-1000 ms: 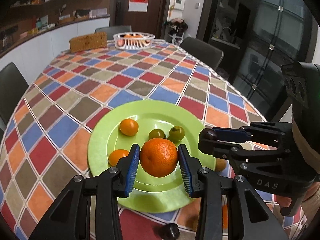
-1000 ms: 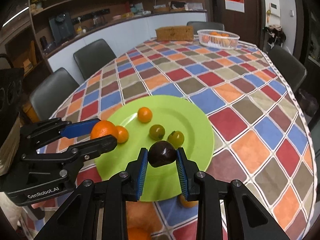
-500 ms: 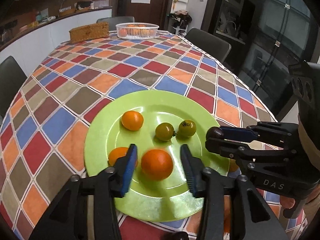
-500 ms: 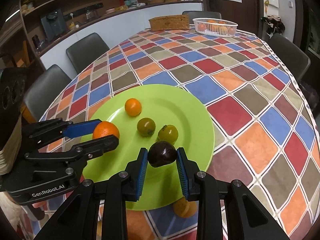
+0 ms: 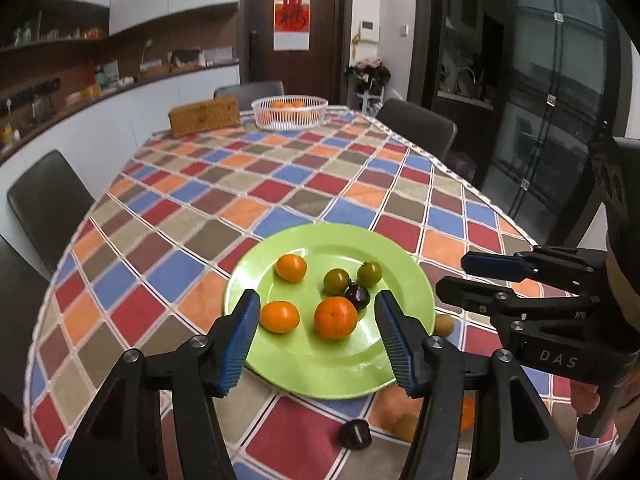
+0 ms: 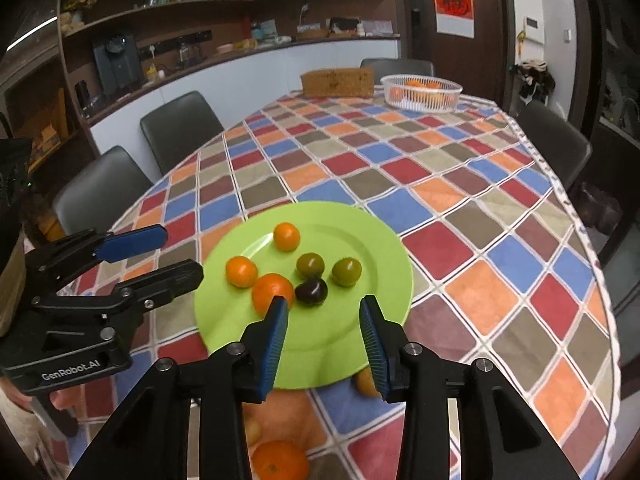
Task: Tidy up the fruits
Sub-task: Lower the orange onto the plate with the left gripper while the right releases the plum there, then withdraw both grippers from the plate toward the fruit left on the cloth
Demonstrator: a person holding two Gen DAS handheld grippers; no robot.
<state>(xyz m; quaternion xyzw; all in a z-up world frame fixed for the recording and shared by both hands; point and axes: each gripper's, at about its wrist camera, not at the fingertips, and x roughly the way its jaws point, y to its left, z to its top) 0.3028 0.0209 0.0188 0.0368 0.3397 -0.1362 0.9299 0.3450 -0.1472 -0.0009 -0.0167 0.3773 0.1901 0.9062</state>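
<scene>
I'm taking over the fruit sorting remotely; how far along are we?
Done: six fruits lie on the green plate, among them the big orange and the dark plum. In hand: nothing; the left gripper and right gripper are opening with nothing between the jaws. Left: another dark plum and other loose fruit on the tablecloth.

A large table with a checkered cloth (image 5: 224, 184) fills the room, dark chairs (image 5: 416, 128) stand around it, a brown door (image 5: 296, 28) is at 12 o'clock, and glass doors (image 5: 560, 100) at 2 o'clock.
</scene>
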